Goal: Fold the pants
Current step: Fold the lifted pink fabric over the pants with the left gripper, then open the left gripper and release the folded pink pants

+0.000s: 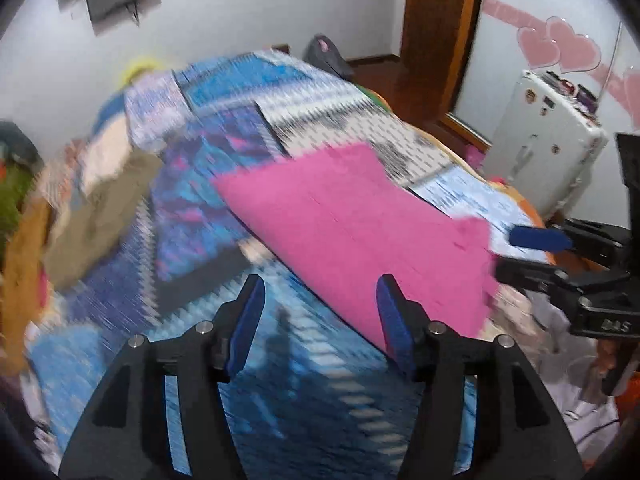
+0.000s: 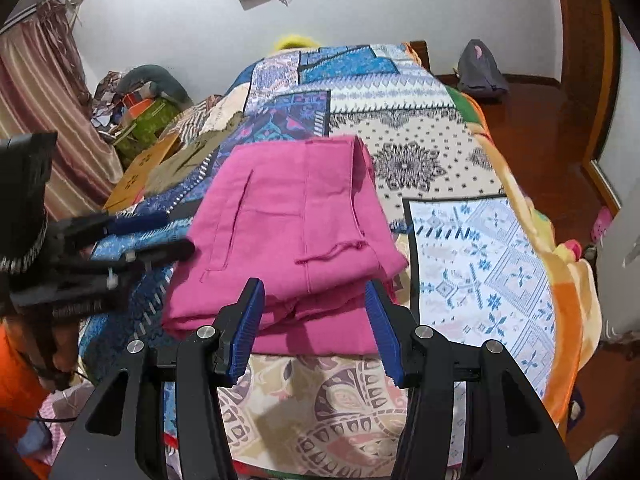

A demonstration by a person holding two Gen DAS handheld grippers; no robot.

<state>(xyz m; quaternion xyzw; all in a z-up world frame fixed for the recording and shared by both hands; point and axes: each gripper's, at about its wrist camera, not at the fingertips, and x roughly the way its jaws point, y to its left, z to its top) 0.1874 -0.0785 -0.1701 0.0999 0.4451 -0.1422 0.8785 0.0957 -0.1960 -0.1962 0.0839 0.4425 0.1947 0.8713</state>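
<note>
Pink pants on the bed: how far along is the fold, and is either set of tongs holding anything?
Mostly done: the pink pants lie in a stacked, layered bundle on the patterned bedspread. Nothing is in hand: the right tongs and left tongs are open and empty. Possibly left: a loose drawstring on top and uneven lower edges to tidy.

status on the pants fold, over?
Left claw open, empty. Right claw open, empty. Pink pants folded on bedspread. Nothing in the way.

Bare bedspread (image 2: 472,264) right of pants (image 2: 296,232); clutter (image 2: 160,160) crowds left.
</note>
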